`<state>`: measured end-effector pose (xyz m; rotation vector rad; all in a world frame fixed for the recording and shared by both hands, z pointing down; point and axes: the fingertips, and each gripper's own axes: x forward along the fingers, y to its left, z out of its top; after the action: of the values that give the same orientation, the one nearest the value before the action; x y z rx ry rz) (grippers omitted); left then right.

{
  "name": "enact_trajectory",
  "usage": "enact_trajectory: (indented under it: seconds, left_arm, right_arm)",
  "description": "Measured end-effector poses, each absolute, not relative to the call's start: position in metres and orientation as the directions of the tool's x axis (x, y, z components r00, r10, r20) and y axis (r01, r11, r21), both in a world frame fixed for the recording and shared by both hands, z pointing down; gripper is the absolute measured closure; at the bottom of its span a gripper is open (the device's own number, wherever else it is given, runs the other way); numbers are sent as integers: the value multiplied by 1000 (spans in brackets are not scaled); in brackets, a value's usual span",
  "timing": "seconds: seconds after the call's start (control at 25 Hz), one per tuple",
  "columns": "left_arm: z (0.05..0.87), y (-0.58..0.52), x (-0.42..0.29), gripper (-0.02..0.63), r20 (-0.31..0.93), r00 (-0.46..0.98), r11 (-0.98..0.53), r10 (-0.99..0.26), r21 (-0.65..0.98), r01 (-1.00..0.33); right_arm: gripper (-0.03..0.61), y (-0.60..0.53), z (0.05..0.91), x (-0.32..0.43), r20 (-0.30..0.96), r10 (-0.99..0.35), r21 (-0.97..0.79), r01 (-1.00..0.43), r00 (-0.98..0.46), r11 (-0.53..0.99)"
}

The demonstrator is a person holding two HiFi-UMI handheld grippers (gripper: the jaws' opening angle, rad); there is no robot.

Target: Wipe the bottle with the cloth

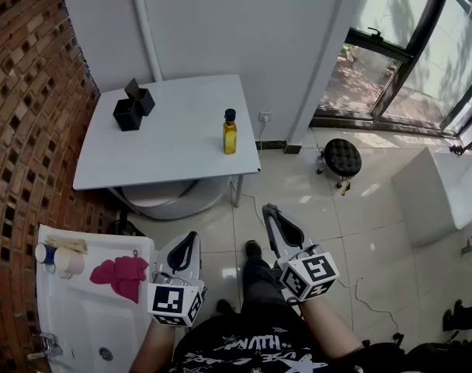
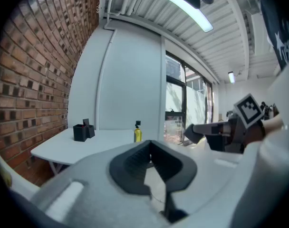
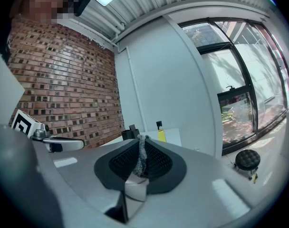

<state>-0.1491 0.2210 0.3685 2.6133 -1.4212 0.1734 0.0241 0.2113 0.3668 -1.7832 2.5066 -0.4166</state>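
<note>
Closest in, the left tool (image 1: 191,239) is shut with nothing between its jaws. The right tool (image 1: 269,210) beside it has its jaws together too; a thin grey fuzzy strip (image 3: 141,156) shows along their seam, and whether it belongs to the pads cannot be told. Both point forward, roughly level, over the tiled floor (image 1: 360,231), and neither holds any of the task's things. Just left of the left tool, the pink cloth (image 1: 119,276) lies crumpled on the flat rim of a white sink (image 1: 81,317), so the left tool is much the nearer to it and would likely need to swing left and down to take it. Ahead and well apart, the yellow bottle (image 1: 230,133) stands upright, cap up, near the right edge of the white surface (image 1: 174,142), roughly in line with the gap between the tools. A black box (image 1: 133,106) sits well to its left.
</note>
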Motion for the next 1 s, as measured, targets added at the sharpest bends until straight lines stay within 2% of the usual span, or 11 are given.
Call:
enact_trajectory:
  seconds: [0.24,0.72,0.88,1.0]
  left_arm:
    - [380,148,-132,612,176,519,-510,-837,93,-855]
    - [376,13,-86,612,209,422,-420,-882,58,-906]
    - [385,-7,-82,612,235,401,-399,-885,60,-915]
    - [380,-18,-83,612,247,378,-373,-892,65,-925]
  right_arm:
    - [541,118,375,55,112,-931,-254,-916,-347,310]
    - [541,-44,357,47,89,-786,-205,-783,-612,587]
    - [541,-60,350,19,120,-687,-120,-697,-717,707]
    - [541,-71,344,3,132,-654,-63,-665,-745,744]
